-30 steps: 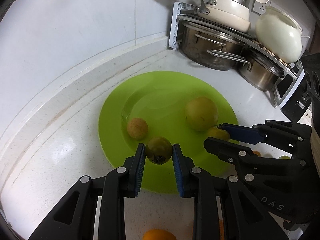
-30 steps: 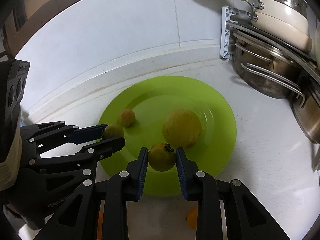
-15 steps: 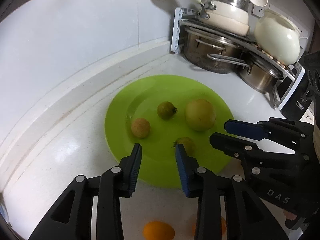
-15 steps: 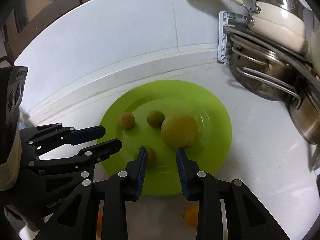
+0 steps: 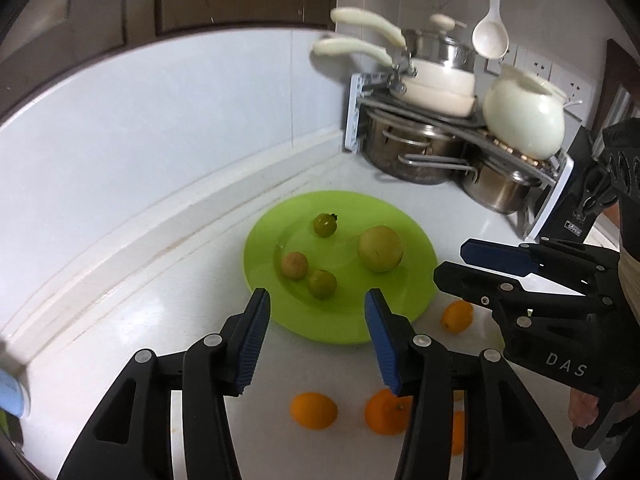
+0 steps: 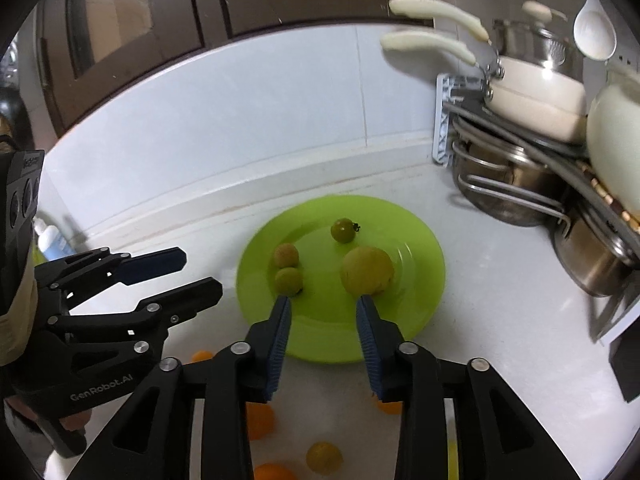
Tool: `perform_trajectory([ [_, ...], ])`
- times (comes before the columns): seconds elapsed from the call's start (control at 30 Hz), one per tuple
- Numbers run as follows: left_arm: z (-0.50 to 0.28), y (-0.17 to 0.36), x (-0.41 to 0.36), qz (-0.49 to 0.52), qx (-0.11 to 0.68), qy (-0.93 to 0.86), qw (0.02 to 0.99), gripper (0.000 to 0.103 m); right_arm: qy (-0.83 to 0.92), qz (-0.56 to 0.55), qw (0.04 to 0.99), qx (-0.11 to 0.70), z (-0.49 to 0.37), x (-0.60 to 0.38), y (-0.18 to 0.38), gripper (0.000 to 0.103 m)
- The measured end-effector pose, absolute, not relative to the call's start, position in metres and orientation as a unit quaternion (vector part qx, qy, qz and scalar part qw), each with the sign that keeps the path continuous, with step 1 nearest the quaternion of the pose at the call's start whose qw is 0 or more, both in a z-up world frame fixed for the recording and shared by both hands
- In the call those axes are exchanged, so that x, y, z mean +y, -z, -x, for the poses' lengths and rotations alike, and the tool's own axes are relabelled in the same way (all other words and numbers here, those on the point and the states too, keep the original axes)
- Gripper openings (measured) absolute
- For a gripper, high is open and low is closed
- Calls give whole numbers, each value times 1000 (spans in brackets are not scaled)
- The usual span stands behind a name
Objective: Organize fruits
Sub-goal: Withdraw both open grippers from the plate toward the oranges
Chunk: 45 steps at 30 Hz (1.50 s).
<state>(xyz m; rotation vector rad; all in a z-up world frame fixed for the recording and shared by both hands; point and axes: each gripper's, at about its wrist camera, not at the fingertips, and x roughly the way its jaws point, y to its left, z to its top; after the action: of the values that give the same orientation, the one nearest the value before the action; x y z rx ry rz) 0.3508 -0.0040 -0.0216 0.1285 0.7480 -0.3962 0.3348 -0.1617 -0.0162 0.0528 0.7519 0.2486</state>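
Note:
A lime-green plate [image 5: 396,320] [image 6: 424,304] lies on the white counter. On it rest a large yellow-green fruit [image 5: 380,249] [image 6: 367,270], a small green fruit with a dark stem [image 5: 325,225] [image 6: 343,230], another small green fruit [image 5: 322,284] [image 6: 288,280] and a brownish one [image 5: 295,265] [image 6: 285,255]. My left gripper [image 5: 318,308] hovers above the plate's near rim, its jaws opening with nothing between them. My right gripper [image 6: 323,307] hangs over the near side of the plate, jaws also opening and empty. Several orange fruits [image 5: 314,410] [image 6: 260,420] lie on the counter below the grippers.
A rack of steel pots [image 5: 404,152] [image 6: 504,184], a white pan and a white kettle [image 5: 524,120] stands at the back right. The white backsplash [image 5: 160,128] curves behind the plate. A small bottle [image 6: 52,240] stands far left.
Both grippers let go of small green fruits, which now rest on the plate. Both grippers rose and drew back from the plate, jaws widening.

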Motion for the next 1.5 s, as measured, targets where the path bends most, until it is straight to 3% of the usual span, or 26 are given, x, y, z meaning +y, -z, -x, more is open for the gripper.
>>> perform_trajectory([
  [0.2,-328,6,9,-58,343,191,918,53,-124,-27,930,345,-313,-157,0,43],
  [0.77,-264,-1,34,-62,324,192,924,58,-96,-32,943,318,-243,-140,-12,47],
  [0.93,-253,3,39,-69,323,186,926,58,-72,-44,945,315,-227,-140,-8,51],
  [1.5,-257,50,47,-90,342,197,914,58,-35,-95,930,354,-212,-136,36,51],
])
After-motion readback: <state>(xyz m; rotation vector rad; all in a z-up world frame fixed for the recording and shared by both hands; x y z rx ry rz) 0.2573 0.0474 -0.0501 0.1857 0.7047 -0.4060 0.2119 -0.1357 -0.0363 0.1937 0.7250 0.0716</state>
